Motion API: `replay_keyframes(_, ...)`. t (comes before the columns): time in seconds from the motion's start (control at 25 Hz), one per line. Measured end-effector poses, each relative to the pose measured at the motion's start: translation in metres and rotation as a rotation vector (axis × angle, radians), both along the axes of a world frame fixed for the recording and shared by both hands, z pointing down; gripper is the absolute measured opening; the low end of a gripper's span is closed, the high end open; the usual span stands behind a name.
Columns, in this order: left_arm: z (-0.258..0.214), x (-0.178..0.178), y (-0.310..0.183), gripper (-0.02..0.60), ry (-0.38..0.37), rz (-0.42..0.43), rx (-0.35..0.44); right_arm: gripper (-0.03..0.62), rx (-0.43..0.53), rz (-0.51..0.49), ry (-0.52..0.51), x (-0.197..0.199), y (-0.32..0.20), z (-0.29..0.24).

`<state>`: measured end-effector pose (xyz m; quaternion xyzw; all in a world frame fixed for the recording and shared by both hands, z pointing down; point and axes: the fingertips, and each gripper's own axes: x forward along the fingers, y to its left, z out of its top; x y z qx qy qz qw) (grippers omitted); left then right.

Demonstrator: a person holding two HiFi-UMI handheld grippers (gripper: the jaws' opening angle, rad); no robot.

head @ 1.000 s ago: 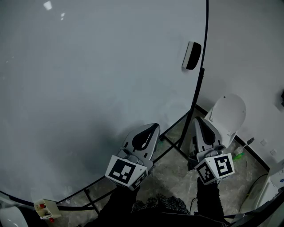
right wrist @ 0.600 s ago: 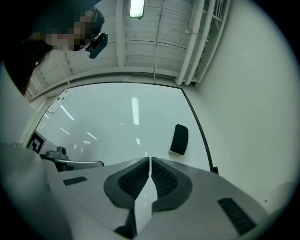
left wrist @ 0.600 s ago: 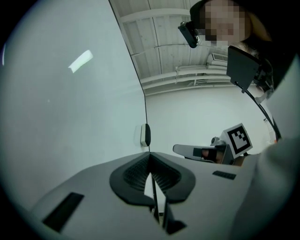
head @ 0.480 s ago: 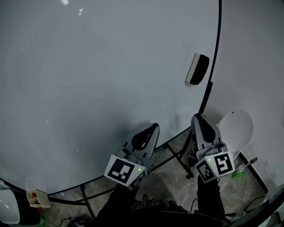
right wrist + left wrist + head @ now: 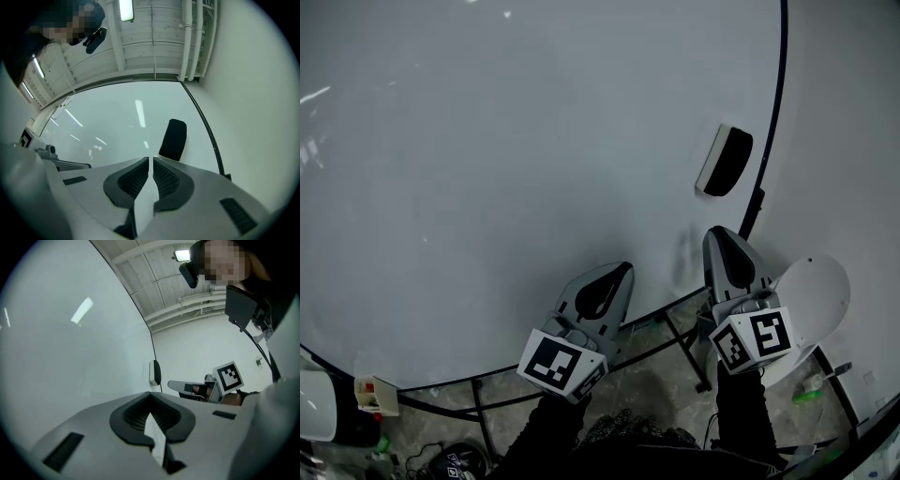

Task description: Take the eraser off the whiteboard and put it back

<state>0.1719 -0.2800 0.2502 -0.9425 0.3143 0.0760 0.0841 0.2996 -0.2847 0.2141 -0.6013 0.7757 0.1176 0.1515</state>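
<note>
Both pairs of jaws are together and empty, on the right gripper point(image 5: 720, 234) and the left gripper point(image 5: 622, 272). The right one has drawn closer beneath the eraser point(image 5: 727, 161), which is still stuck near the right edge of the whiteboard point(image 5: 534, 141), so the pickup looks only approached

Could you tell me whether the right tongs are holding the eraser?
No, the eraser sits on the whiteboard, apart from the shut right tongs.
</note>
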Motion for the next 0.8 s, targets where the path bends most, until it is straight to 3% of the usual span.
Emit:
replay_keyframes(0.08,-0.001,0.001,-0.002,0.006,0.007,-0.011,0.002,0.032,0.006,-0.004,-0.012,0.005,-0.004,-0.003)
replay_keyframes(0.36,0.008,0.009,-0.002,0.006,-0.007,-0.014,-0.010,0.250,0.040,0.013,-0.064,0.023,-0.023,-0.021)
replay_keyframes(0.56,0.007,0.006,-0.004,0.006,-0.016,-0.024,-0.013,0.306,0.019,0.010,-0.075,0.025,-0.038,-0.022)
replay_keyframes(0.8,0.006,-0.005,-0.005,0.006,-0.020,-0.048,-0.006,0.311,-0.004,0.024,-0.092,0.028,-0.054,-0.028)
